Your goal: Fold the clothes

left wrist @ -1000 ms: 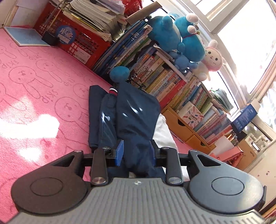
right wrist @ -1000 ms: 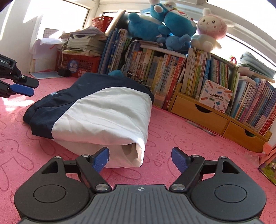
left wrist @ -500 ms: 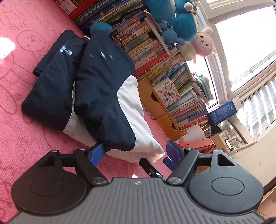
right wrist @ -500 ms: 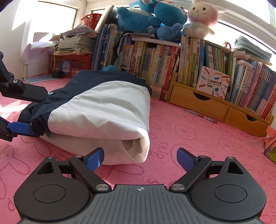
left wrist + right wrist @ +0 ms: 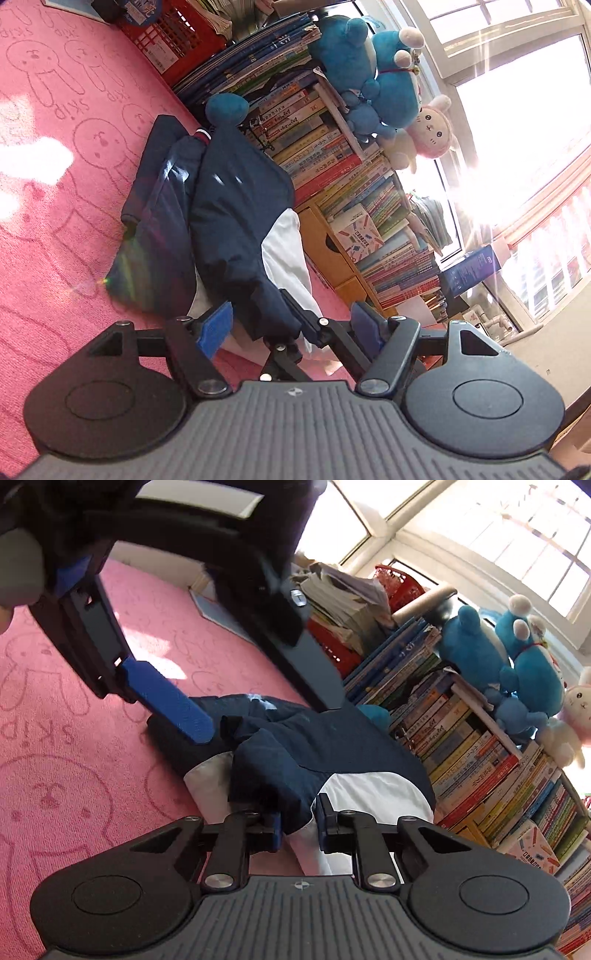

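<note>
Between the right gripper's (image 5: 298,829) narrowed fingers sits the near edge of one folded jacket (image 5: 325,760), navy on top with a white panel, bunched on the pink rug (image 5: 66,786); that gripper is clamped on its navy cloth. Just ahead of the left gripper (image 5: 291,328), whose fingers stand wide apart and grasp nothing, the same jacket (image 5: 229,218) stretches away towards the bookshelf (image 5: 332,162). Both grippers meet at this near end.
</note>
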A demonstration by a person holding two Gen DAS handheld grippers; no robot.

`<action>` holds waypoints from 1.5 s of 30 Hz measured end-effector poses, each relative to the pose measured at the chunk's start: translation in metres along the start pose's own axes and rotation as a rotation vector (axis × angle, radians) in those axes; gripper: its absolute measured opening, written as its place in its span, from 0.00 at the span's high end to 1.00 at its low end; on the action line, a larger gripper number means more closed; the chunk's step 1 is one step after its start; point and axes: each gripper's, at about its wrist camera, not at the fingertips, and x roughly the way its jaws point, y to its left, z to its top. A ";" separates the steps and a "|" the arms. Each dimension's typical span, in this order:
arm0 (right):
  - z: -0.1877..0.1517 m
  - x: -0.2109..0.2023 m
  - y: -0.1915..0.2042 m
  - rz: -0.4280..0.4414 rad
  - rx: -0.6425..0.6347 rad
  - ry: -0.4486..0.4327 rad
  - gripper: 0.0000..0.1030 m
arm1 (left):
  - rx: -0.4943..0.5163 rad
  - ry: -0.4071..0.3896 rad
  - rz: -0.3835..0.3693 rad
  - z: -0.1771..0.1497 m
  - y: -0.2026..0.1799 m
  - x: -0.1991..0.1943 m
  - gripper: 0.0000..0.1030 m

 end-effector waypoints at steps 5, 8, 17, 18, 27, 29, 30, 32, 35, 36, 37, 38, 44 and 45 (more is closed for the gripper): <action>0.010 0.000 -0.012 0.020 0.085 -0.038 0.85 | -0.139 0.018 -0.059 0.005 0.021 0.013 0.31; 0.015 0.000 -0.018 0.033 0.130 -0.059 0.85 | -0.212 0.017 -0.114 0.010 0.028 0.026 0.25; 0.009 -0.006 0.009 0.092 0.036 -0.055 0.85 | -0.315 0.029 -0.173 0.022 0.032 0.064 0.16; 0.008 -0.008 0.012 0.110 0.027 -0.056 0.85 | -0.309 0.028 -0.154 0.022 0.033 0.066 0.25; -0.008 -0.027 0.011 -0.007 0.079 -0.026 0.22 | -0.125 -0.061 -0.036 0.029 0.017 0.053 0.95; -0.014 -0.022 -0.001 -0.061 0.137 0.023 0.20 | -0.118 -0.075 -0.043 0.033 0.015 0.051 0.93; -0.016 -0.018 -0.008 -0.076 0.179 0.052 0.20 | -0.133 -0.042 -0.028 0.032 0.017 0.058 0.89; -0.020 -0.010 -0.022 -0.081 0.275 0.103 0.20 | -0.161 0.024 0.003 0.031 0.021 0.071 0.61; -0.024 0.001 -0.039 -0.066 0.408 0.162 0.18 | -0.119 0.046 0.045 0.024 0.016 0.085 0.28; -0.026 0.004 -0.044 -0.062 0.453 0.179 0.17 | -0.091 0.039 0.066 0.023 0.011 0.086 0.31; -0.028 0.007 -0.048 -0.061 0.487 0.195 0.16 | -0.067 0.018 0.082 0.022 0.006 0.086 0.58; -0.030 0.009 -0.052 -0.061 0.521 0.210 0.16 | -0.043 -0.001 0.094 0.022 0.001 0.084 0.78; -0.038 0.005 -0.067 -0.085 0.629 0.224 0.05 | 0.053 -0.115 0.033 0.040 -0.023 0.049 0.96; -0.037 0.006 -0.067 -0.077 0.628 0.224 0.05 | 0.057 -0.122 0.032 0.044 -0.025 0.045 0.96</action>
